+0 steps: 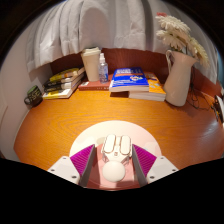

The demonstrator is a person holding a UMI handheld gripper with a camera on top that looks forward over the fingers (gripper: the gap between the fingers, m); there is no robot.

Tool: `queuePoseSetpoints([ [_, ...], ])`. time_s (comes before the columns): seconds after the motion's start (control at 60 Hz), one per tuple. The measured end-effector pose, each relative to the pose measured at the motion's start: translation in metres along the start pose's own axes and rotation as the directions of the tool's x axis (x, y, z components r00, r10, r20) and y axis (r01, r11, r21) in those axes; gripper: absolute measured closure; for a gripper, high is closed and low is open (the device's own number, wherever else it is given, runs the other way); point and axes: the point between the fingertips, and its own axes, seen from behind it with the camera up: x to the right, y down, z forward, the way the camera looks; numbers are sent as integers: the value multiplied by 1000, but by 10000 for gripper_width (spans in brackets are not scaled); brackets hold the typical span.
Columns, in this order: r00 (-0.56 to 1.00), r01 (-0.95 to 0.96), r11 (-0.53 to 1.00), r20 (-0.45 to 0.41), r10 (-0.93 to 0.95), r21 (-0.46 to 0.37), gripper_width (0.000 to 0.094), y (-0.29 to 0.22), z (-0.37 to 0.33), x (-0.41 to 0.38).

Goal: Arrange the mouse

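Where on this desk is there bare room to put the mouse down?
The wooden desk lies bare between the round mat and the back row. That row is crowded: stacked books, bottle, blue books, vase. The gripper jaws flank the mouse.

A home study: wooden desk [60, 125], stacked books [135, 83], vase [180, 78], curtains [75, 25].
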Motion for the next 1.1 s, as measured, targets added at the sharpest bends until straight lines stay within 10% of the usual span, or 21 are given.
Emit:
queuePoseSetpoints([
  [0.183,997,41,998,-66,-45,-55,69,3,-8,-4],
  [1.1,980,-50,985,-185,80,163,83,15,-295,-112],
])
